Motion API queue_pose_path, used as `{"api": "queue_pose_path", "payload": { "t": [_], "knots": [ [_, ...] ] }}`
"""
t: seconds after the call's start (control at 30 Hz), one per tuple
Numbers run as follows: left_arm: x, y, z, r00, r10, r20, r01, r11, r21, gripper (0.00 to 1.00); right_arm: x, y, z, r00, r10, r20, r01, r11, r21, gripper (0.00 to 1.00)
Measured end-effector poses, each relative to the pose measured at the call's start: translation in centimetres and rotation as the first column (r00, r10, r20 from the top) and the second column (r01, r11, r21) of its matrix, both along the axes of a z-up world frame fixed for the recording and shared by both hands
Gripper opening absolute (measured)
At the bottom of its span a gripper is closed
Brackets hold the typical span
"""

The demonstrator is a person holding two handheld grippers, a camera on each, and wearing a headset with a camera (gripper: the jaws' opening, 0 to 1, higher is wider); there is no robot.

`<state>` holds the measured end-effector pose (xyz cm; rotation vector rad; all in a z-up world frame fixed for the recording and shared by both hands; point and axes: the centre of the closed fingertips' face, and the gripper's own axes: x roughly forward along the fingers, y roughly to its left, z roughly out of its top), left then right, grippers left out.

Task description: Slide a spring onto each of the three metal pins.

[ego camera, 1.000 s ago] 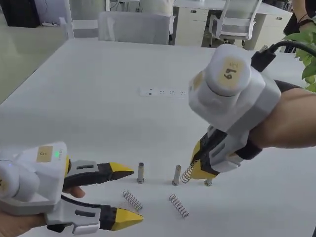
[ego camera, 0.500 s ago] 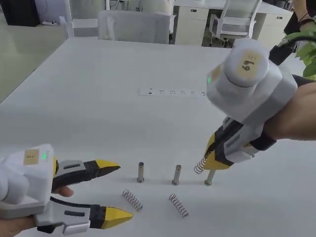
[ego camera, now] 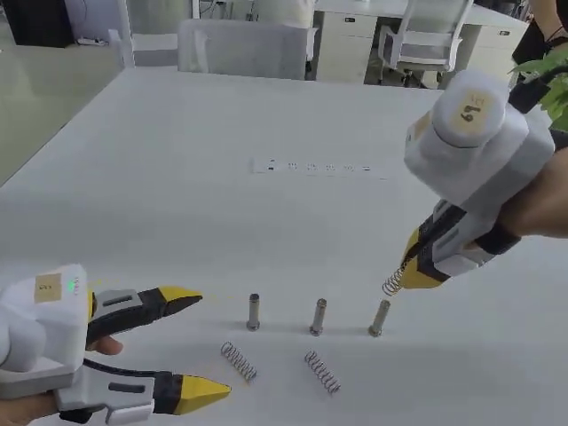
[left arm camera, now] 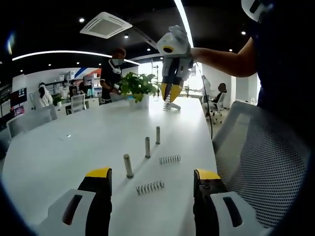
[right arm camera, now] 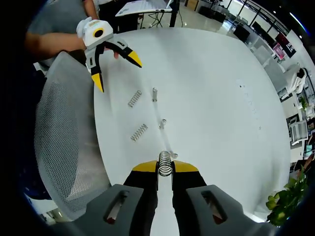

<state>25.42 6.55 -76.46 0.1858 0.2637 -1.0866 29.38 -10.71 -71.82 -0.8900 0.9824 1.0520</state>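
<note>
Steel pins (ego camera: 319, 316) stand nr front edge of tabletop (ego camera: 177, 177); R gripper (ego camera: 410, 282) clamps spring (ego camera: 393, 282) just above rightmost pin (ego camera: 380, 318), L gripper (ego camera: 200, 342) gapes.

The head view looks forward and down over the desk (ego camera: 177, 160) from above, with the three pins (ego camera: 319, 316) near its lower edge. The left gripper view sits low over the desk, facing along the pin row toward the right gripper (left arm camera: 168, 98) — the right gripper view looks down from higher, back at the same pins and the left gripper (right arm camera: 118, 76).
</note>
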Motion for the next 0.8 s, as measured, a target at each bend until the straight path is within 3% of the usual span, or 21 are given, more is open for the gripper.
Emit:
{"api": "queue_pose_path", "payload": {
  "t": [0.8],
  "knots": [
    [0.5, 0.1, 0.3, 1.0, 0.016, 0.013, -0.015, 1.0, -0.011, 0.66, 2.2, -0.9, -4.1, 0.997, -0.018, -0.072, 0.01, 0.994, -0.113, 0.07]
  ]
}}
